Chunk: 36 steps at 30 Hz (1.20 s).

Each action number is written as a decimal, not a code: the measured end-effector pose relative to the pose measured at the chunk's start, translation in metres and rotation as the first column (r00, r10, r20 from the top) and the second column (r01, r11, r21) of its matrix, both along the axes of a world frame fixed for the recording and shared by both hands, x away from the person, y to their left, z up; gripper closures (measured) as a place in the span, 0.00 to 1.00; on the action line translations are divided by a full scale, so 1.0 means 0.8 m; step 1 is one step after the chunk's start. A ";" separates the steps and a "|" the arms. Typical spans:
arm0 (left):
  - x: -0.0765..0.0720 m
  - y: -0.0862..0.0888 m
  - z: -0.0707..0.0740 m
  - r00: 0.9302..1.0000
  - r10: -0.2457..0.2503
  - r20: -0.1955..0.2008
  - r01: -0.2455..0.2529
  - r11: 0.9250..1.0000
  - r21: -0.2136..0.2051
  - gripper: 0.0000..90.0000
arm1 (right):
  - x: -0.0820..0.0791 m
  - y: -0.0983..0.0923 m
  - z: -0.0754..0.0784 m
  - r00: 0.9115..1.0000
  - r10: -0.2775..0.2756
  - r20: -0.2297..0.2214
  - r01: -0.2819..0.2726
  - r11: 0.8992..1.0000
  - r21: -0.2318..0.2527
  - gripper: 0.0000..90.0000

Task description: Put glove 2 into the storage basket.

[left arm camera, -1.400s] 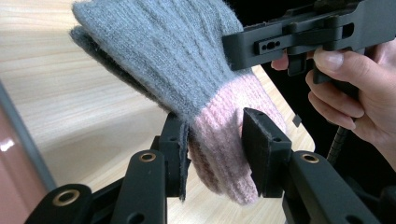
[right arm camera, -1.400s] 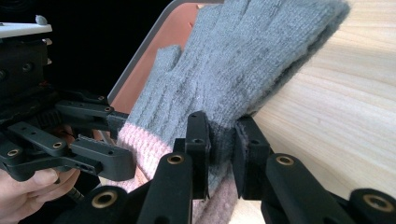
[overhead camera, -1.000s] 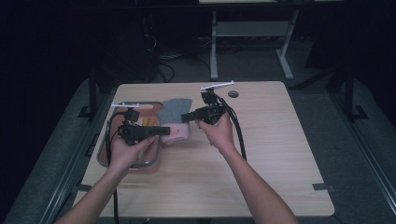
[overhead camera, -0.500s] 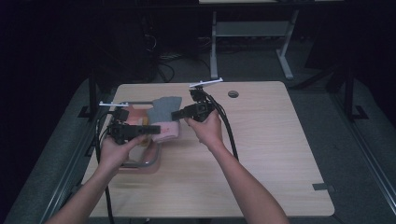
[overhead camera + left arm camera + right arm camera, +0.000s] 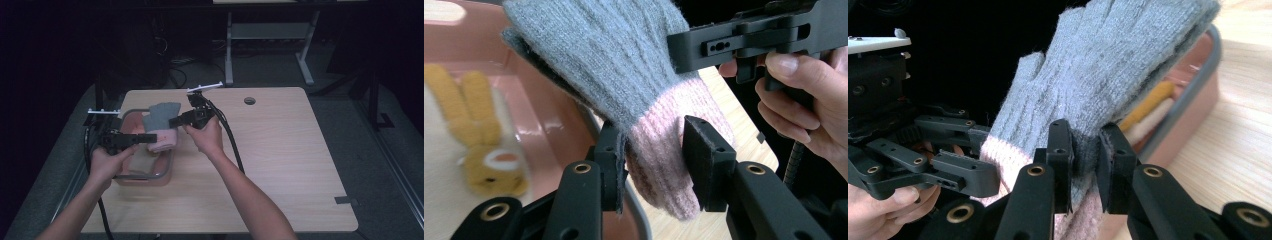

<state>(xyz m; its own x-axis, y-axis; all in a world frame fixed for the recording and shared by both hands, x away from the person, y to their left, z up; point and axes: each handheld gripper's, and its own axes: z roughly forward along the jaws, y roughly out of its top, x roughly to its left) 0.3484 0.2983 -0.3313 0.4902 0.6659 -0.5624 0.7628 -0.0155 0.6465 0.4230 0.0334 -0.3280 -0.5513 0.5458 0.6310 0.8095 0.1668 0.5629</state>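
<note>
A grey knitted glove (image 5: 161,115) with a pink cuff (image 5: 163,140) hangs in the air over a pink basket (image 5: 148,176) with a grey rim at the table's left. My left gripper (image 5: 148,139) is shut on the pink cuff (image 5: 659,150), its pads (image 5: 698,160) pressing from both sides. My right gripper (image 5: 174,121) is shut on the grey part (image 5: 1108,75) just above the cuff, pinching it tightly (image 5: 1087,160). The two grippers face each other, close together. The glove's fingers point away toward the basket's far end.
Inside the basket (image 5: 549,120) lies a yellow and white knitted item (image 5: 479,145). The wooden table (image 5: 285,165) has a cable hole (image 5: 249,100) near its far edge. A metal frame stand (image 5: 265,45) is behind the table.
Both hands have carried the glove to the left and slightly up, from beside the basket to above it. Both grips are unchanged.
</note>
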 end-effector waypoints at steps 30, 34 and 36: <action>-0.008 0.071 -0.018 0.998 0.055 -0.041 -0.053 0.998 0.045 0.69 | 0.005 0.076 -0.031 0.998 0.042 -0.051 -0.039 0.997 0.060 0.86; -0.007 0.079 -0.024 0.997 0.057 -0.052 -0.054 0.997 0.064 0.69 | 0.006 0.085 -0.039 0.997 0.045 -0.056 -0.041 0.998 0.057 0.86; -0.006 0.081 -0.029 0.996 0.062 -0.064 -0.058 0.996 0.063 0.69 | 0.007 0.088 -0.043 0.997 0.045 -0.063 -0.041 0.998 0.057 0.86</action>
<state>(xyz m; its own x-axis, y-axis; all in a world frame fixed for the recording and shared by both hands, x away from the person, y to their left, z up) 0.3435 0.3628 -0.3546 0.4117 0.7267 -0.5499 0.8045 -0.0063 0.5940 0.4285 0.1038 -0.3626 -0.5309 0.4859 0.6943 0.8369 0.1723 0.5195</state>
